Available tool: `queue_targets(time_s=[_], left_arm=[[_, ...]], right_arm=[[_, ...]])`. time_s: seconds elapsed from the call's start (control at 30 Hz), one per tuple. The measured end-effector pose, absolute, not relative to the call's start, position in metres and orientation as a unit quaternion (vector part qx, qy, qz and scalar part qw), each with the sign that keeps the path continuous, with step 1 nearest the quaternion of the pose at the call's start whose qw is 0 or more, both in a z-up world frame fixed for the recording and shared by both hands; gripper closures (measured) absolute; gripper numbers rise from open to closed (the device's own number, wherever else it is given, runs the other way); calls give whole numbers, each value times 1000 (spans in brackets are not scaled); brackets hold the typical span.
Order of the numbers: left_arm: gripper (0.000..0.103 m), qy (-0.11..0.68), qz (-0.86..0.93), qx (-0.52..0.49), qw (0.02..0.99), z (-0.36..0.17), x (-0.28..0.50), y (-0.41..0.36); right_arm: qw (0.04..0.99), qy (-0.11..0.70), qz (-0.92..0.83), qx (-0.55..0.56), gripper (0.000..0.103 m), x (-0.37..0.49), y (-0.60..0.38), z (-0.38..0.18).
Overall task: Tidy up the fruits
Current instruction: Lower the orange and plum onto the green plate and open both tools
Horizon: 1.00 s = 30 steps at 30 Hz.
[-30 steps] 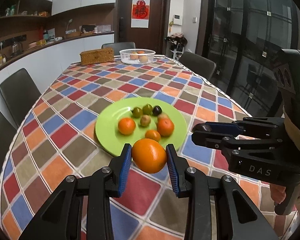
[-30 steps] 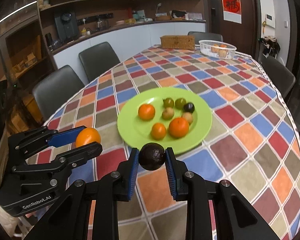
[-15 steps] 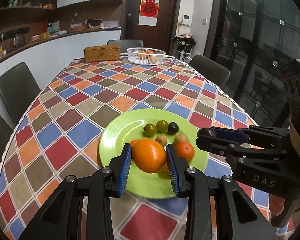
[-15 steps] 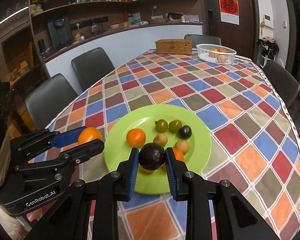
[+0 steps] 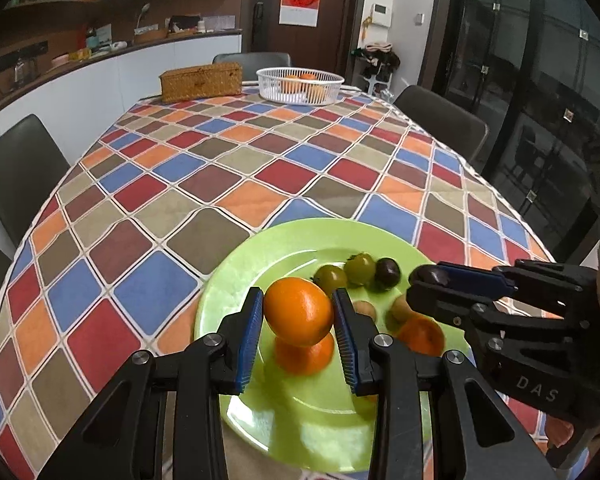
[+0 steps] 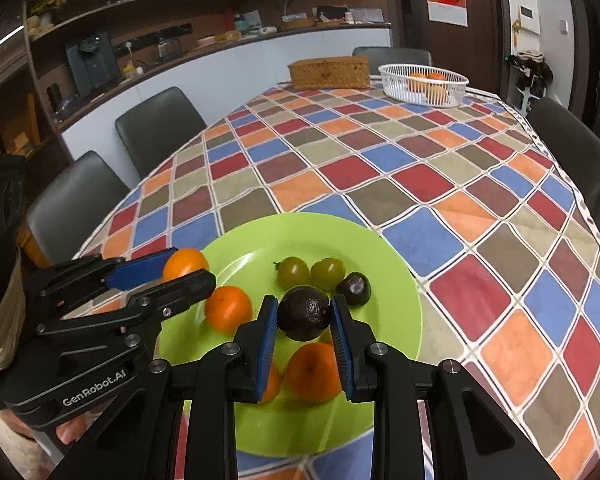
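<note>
My left gripper is shut on a large orange and holds it above the green plate. My right gripper is shut on a dark avocado above the same plate. On the plate lie two green tomatoes, a dark plum, small oranges and brownish kiwis. In the left wrist view the right gripper is at the right; in the right wrist view the left gripper is at the left.
A white basket with oranges and a wicker box stand at the table's far end. The table has a chequered cloth. Dark chairs stand around it. A kitchen counter runs along the left wall.
Both grippers have moved forward with their fruit, from the near edge of the plate to above its middle. The grips have not changed.
</note>
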<state>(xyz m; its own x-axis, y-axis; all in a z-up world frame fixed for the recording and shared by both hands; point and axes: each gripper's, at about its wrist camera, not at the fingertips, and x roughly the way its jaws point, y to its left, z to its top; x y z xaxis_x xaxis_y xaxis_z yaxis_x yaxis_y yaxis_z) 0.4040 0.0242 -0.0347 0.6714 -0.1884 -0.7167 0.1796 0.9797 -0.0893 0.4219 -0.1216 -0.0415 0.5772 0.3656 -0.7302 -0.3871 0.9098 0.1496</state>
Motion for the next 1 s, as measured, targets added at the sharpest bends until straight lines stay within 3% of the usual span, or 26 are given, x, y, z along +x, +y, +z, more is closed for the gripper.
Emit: queue_targets(time_s=[0.37, 0.43, 1.0], left_arm=[[68, 422, -99, -4, 901, -53, 430, 20], [60, 415, -98, 2, 904, -51, 428, 19], [59, 363, -73, 22, 929, 3, 357, 13]], right_arm=[[879, 434, 198, 0, 75, 444, -126, -61], [880, 433, 196, 4, 75, 444, -127, -62], [904, 387, 183, 3, 73, 389, -146, -24]])
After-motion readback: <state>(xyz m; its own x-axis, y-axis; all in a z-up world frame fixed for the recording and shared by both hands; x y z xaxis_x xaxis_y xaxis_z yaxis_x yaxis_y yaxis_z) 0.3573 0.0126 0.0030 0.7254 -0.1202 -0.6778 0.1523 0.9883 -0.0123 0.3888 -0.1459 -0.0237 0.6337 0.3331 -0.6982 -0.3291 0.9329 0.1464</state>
